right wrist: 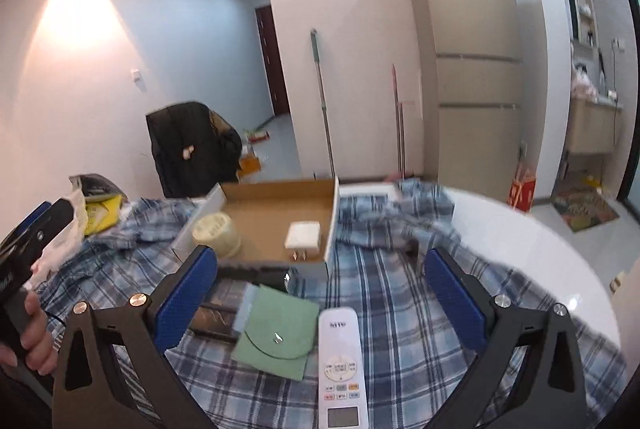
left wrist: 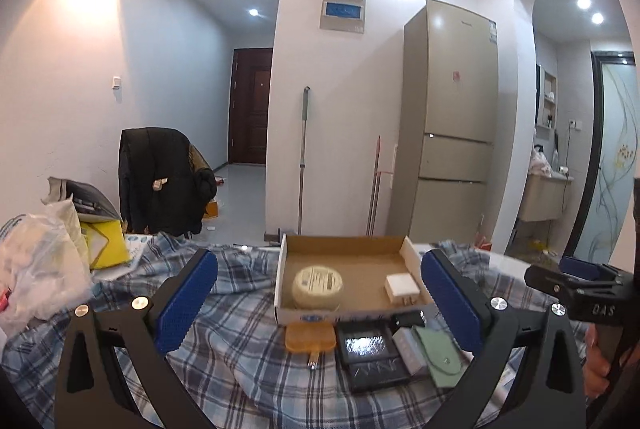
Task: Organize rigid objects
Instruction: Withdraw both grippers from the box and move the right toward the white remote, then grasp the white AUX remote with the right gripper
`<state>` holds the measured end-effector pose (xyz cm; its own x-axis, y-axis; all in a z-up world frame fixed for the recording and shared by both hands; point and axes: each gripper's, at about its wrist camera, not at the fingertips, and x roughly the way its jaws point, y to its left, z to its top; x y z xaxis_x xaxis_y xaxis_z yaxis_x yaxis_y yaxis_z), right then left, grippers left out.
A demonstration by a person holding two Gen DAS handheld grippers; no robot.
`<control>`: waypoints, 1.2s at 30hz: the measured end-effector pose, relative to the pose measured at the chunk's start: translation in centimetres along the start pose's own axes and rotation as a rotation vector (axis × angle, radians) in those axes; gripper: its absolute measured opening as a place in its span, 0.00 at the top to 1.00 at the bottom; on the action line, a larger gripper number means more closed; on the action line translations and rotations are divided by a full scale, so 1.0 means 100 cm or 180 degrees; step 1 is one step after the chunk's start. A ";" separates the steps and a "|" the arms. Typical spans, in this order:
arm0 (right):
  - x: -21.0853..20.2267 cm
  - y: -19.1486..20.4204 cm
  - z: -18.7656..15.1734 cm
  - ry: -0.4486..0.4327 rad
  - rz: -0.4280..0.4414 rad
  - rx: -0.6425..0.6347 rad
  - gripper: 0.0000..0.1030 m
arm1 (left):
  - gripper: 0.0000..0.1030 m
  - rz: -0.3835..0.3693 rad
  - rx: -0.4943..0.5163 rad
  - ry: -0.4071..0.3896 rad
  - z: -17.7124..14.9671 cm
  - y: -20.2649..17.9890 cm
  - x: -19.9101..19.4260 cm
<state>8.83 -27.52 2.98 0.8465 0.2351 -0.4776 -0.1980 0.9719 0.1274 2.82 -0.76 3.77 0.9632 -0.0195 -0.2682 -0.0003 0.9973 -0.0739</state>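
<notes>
Hovering both hand-held grippers, left [left wrist: 320, 305] and right [right wrist: 320, 303], wide open and empty, I'd pinch the light, stiff, slick remote [right wrist: 341, 361] at 6 o'clock across its long sides.

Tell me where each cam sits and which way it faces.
Left wrist: on the left gripper, facing the cardboard box; own open fingers show, right gripper at right edge.
Right wrist: on the right gripper, over the white remote; left gripper at left edge.
Shared: box, white charger, green pouch.
</notes>
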 end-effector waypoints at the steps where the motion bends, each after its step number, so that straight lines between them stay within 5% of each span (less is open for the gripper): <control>1: 0.007 -0.002 -0.003 0.0088 -0.0018 0.0002 0.00 | 0.00 -0.0004 0.0012 0.0017 -0.006 0.001 0.004; 5: 0.035 -0.008 -0.017 0.0552 -0.0075 0.0009 0.00 | 0.00 0.0337 0.0076 0.0310 -0.030 0.002 0.027; 9: 0.063 -0.016 -0.035 0.1140 -0.0158 0.0078 0.08 | 0.00 0.0224 -0.0107 0.0509 -0.035 0.013 0.038; 14: 0.072 -0.018 -0.046 0.1373 -0.0079 0.0101 0.10 | 0.00 0.0215 -0.0167 0.0510 -0.037 0.019 0.038; 19: 0.087 -0.013 -0.058 0.1707 -0.0119 -0.0060 0.24 | 0.00 0.0135 -0.0027 0.0438 -0.036 0.011 0.034; 28: 0.097 -0.012 -0.071 0.1911 -0.0219 -0.0132 0.42 | 0.00 0.0044 0.0036 0.0502 -0.038 0.004 0.035; 32: 0.095 -0.006 -0.072 0.1884 -0.0277 -0.0260 0.60 | 0.00 0.0049 0.0031 0.0520 -0.039 0.004 0.035; 36: 0.092 -0.004 -0.071 0.1848 -0.0318 -0.0287 0.62 | 0.00 0.0056 0.0015 0.0538 -0.039 0.005 0.035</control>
<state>13.20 -25.64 -7.64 0.4596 0.0866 -0.8839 -0.1941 0.9810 -0.0049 5.20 -0.56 -0.94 0.9041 -0.0133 -0.4271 -0.0153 0.9979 -0.0634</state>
